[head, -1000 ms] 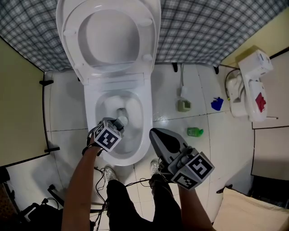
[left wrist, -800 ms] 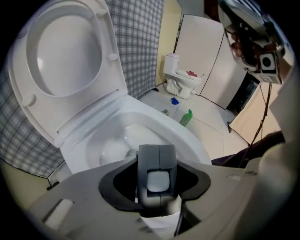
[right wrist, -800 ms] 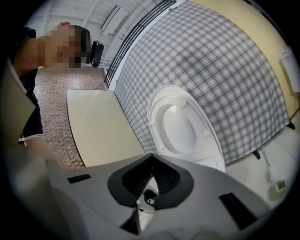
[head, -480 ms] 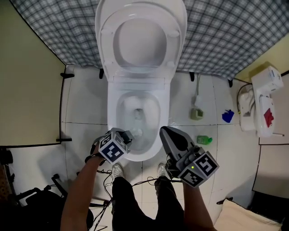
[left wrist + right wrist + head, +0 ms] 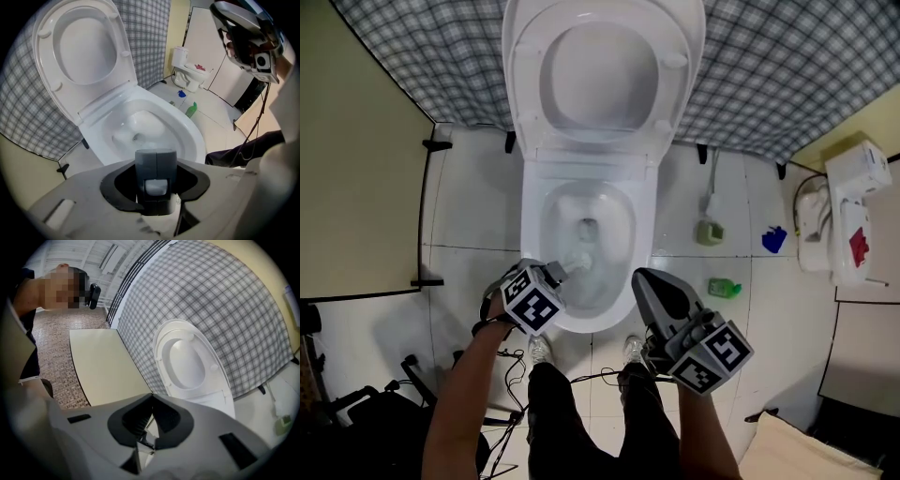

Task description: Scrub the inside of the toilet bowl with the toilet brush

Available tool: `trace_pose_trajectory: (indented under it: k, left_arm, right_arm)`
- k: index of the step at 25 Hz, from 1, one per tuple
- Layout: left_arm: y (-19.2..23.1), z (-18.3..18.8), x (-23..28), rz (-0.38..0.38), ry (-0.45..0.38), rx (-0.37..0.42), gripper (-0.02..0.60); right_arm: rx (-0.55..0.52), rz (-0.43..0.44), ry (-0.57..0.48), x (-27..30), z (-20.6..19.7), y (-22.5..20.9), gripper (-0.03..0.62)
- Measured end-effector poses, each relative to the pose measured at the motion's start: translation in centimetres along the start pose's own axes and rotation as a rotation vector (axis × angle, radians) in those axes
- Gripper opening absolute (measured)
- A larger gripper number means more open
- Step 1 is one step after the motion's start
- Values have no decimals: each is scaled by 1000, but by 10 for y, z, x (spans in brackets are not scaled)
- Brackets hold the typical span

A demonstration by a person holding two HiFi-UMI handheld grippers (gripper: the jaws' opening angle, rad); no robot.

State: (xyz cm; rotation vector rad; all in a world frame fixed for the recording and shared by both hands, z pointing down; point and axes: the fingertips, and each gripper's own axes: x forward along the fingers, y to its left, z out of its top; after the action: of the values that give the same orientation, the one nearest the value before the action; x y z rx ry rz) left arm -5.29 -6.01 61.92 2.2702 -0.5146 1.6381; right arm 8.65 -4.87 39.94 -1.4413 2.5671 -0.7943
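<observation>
A white toilet stands with lid and seat up, its bowl point(image 5: 531, 234) open below me. My left gripper point(image 5: 551, 275) hangs over the bowl's near left rim and points steeply down. It is shut on the grey handle point(image 5: 155, 165) of the toilet brush. The pale brush head point(image 5: 578, 262) lies inside the bowl at its near left wall. The left gripper view looks past the handle into the wet bowl point(image 5: 190, 136). My right gripper point(image 5: 645, 279) hovers by the bowl's near right rim, shut and holding nothing; in its own view the right gripper point(image 5: 150, 403) faces the raised lid point(image 5: 187, 364).
Right of the toilet on the tiled floor stand a small grey-green holder point(image 5: 709, 232), a green bottle point(image 5: 724, 288) and a blue item point(image 5: 774, 240). A white appliance point(image 5: 851, 211) sits far right. A checked curtain point(image 5: 787, 75) hangs behind, a cream panel point(image 5: 356, 187) stands left, and cables point(image 5: 508, 380) trail by my feet.
My left gripper has drawn back with the brush from the bowl's middle towards its near left rim and lifted a little. The right gripper has shifted only slightly. My head view has moved.
</observation>
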Motion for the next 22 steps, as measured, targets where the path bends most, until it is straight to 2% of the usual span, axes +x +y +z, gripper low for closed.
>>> trace_pose_trajectory:
  k: [11, 19, 22]
  left_arm:
    - [24, 43, 65, 17, -71, -68, 193]
    - [46, 75, 44, 82, -244, -162, 192]
    - [52, 92, 31, 86, -305, -190, 192]
  right_arm:
    - [14, -65, -6, 2, -10, -34, 0]
    - [14, -93, 11, 0, -11, -41, 0]
    - [7, -90, 5, -1, -4, -41, 0]
